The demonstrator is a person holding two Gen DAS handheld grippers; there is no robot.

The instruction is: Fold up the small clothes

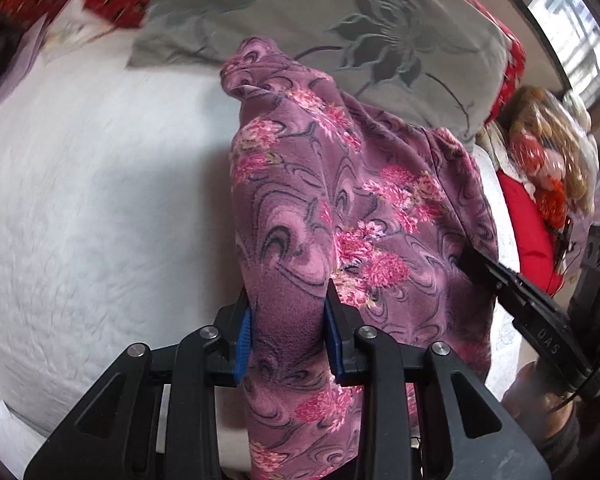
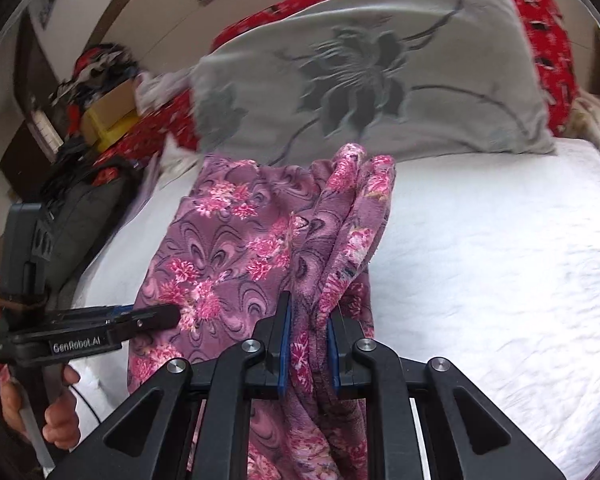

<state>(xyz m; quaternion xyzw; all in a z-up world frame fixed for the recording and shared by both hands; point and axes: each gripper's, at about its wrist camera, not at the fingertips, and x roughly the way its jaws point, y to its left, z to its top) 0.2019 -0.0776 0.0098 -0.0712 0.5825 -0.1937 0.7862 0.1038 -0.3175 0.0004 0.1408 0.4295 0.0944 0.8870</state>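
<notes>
- A bed (image 2: 500, 260) under a white quilted cover is filling most of both views.
- A grey pillow (image 2: 380, 72) with a dark flower print is lying at the far end, leaning on red patterned bedding (image 2: 548, 40).
- Daylight is coming through a window (image 1: 572, 28) at the far right of the left view.
- A cluttered pile with a yellow box (image 2: 108, 124) is sitting far left, beside a pale wall (image 2: 148, 8).

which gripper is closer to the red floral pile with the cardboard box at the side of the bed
Left. The left gripper holds the purple floral garment on the side toward that pile; the right gripper grips the cloth farther toward the bed's middle.
</notes>
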